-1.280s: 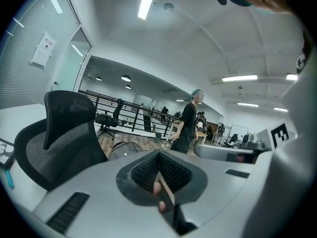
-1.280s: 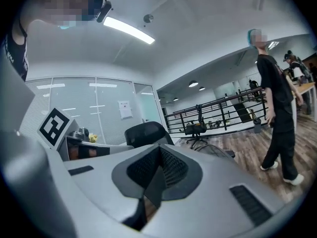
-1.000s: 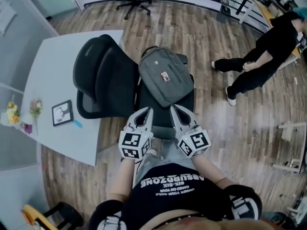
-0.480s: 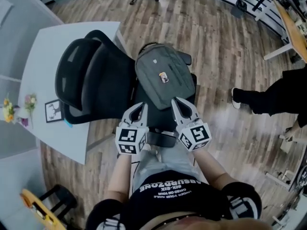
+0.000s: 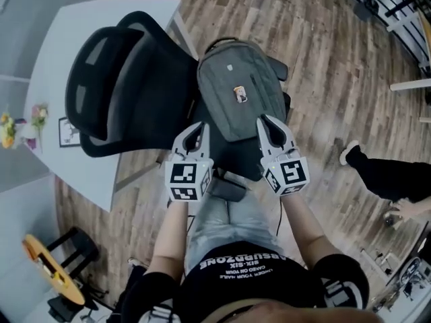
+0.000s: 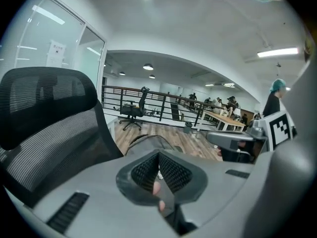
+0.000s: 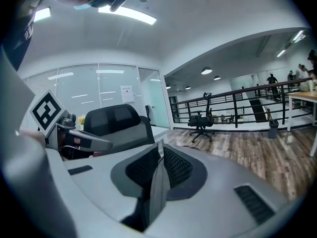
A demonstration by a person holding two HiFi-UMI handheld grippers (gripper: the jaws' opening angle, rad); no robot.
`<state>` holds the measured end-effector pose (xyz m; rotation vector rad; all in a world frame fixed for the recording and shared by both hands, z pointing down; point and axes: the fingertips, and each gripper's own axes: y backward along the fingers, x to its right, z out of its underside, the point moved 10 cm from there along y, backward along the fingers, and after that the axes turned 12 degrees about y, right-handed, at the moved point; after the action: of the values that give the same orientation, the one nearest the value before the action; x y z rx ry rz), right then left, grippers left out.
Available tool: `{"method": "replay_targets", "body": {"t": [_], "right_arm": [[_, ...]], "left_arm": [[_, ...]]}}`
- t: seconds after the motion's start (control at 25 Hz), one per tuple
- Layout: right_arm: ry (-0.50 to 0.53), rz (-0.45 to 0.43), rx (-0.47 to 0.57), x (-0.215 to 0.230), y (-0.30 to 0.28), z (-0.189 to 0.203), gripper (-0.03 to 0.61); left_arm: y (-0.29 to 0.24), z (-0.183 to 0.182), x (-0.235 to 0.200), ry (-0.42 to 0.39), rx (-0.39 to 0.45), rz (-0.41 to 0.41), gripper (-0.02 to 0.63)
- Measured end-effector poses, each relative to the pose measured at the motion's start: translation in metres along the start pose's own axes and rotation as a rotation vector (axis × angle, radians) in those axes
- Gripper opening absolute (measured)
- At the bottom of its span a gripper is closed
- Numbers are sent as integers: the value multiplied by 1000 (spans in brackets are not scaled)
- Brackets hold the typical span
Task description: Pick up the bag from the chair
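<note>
- Two tools, both closed and empty: the left tool (image 5: 196, 132) and the right tool (image 5: 269, 126) each have their jaws pressed together with nothing between them.
- The grey backpack (image 5: 241, 93) lies flat on the seat of the black office chair (image 5: 128, 93), with its loop handle at the far end. The chair stands just beside the white worktop (image 5: 47, 52) on the left.
- The step in hand looks like the approach. The tools flank the backpack's near end, and neither grips it.
- Next, a tool must open and close on the far handle or a side edge. The fabric looks soft, so a shallow pinch might slip.
- Half a second ago the tools sat closer together, short of the backpack's near edge. They have since spread and moved farther. The bystander in black (image 5: 387, 179) has shifted toward the right edge.
</note>
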<state>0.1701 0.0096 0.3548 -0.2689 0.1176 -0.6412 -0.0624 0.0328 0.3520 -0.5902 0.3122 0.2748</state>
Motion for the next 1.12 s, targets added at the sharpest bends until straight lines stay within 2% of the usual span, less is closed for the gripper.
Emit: {"method": "replay_targets", "body": {"t": [0.2,0.6,0.8,0.92,1.12], "right_arm": [[11,-2,-24,15,-18,12,92],[57,38,-112,44,-69,43,95],[64,67,-156,53,-87,56,118],[61,74,-169,55,-99,60,118],[62,83,-200,60,-114,72,118]], "left_arm": [[-25,2,-19,17,3,-24,17],[-87,-2,-56,32,-40,-17,17],[-112,9,-64,29,-125,20,18],[-125,13,-73,13,-151,8,18],[-140,14,-89,34,-164,-25,20]]}}
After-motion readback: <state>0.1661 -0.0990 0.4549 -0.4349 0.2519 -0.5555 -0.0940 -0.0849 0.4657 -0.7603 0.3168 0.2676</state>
